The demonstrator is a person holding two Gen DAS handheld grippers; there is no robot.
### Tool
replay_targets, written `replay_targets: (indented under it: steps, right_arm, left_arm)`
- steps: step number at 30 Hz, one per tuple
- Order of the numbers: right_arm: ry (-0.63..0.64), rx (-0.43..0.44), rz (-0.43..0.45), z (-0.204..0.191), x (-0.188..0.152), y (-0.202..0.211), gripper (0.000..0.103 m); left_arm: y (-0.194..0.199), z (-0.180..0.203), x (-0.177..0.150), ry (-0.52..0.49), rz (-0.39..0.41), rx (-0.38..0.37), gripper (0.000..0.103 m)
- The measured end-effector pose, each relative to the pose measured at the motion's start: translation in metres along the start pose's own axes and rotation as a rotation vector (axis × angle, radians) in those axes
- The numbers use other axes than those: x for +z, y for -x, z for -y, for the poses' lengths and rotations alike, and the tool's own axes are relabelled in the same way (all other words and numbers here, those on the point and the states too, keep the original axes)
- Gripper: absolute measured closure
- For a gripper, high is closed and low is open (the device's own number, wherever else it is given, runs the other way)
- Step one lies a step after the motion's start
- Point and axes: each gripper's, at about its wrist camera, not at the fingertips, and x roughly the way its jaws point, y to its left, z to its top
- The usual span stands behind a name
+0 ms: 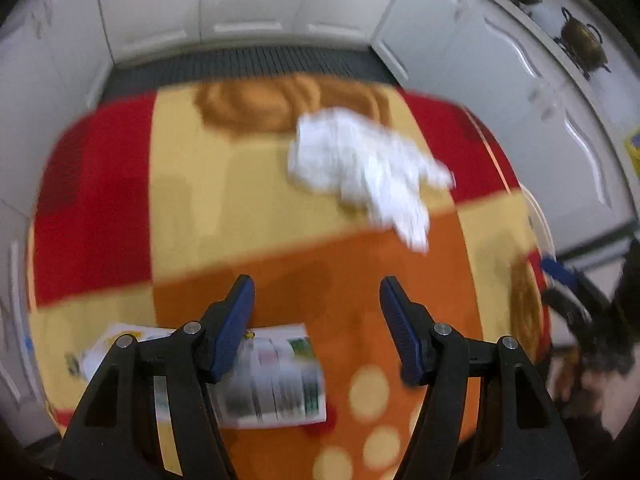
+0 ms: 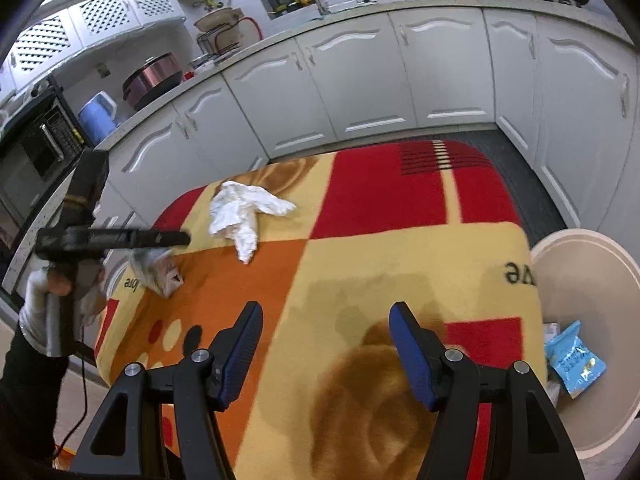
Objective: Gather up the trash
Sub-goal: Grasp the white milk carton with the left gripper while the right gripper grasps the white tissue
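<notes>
Altogether: one crumpled tissue, one wrapper, one bin.

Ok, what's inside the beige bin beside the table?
In the right wrist view, the bin holds a light blue packet and a paler wrapper behind it. The table edge hides the rest.

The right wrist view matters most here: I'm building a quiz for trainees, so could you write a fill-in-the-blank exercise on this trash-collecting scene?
1. The crumpled white tissue lies on the ____ covered in a red, orange and cream patterned blanket.
2. The light blue plastic snack wrapper lies inside the round beige ____.
3. The right tool has its jaws ____ and holds nothing.
4. The left tool hangs over the printed white paper packet with jaws ____.

Missing words: table; bin; open; open
</notes>
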Motion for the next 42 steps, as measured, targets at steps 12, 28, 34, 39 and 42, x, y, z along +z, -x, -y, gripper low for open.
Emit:
replay_targets:
  steps: [12,28,34,39,42]
  right_arm:
    - [0.080,0.043,-0.024,-0.040,0.006,-0.019,0.037]
    - [0.250,0.128,-0.070,-0.098,0.012,-0.053,0.029]
    - [0.211,0.110,-0.072,-0.090,0.018,-0.059,0.029]
    - [0.242,0.057,-0.007,-0.089,0.043,-0.063,0.016]
    - [0.305,0.011,-0.022,-0.096,0.058,-0.081,0.011]
  left_arm:
    - [0.073,-0.044,-0.090,0.118,0.160,-0.065,0.033]
    - [0.082,-0.093,-0.167,0.321,0.145,0.215,0.033]
    - [0.063,-0.117,-0.141,0.385,0.172,0.245,0.033]
    - [0.062,-0.130,-0.102,0.424,0.278,0.099,0.033]
    - [0.074,-0.127,-0.094,0.442,0.324,0.036,0.033]
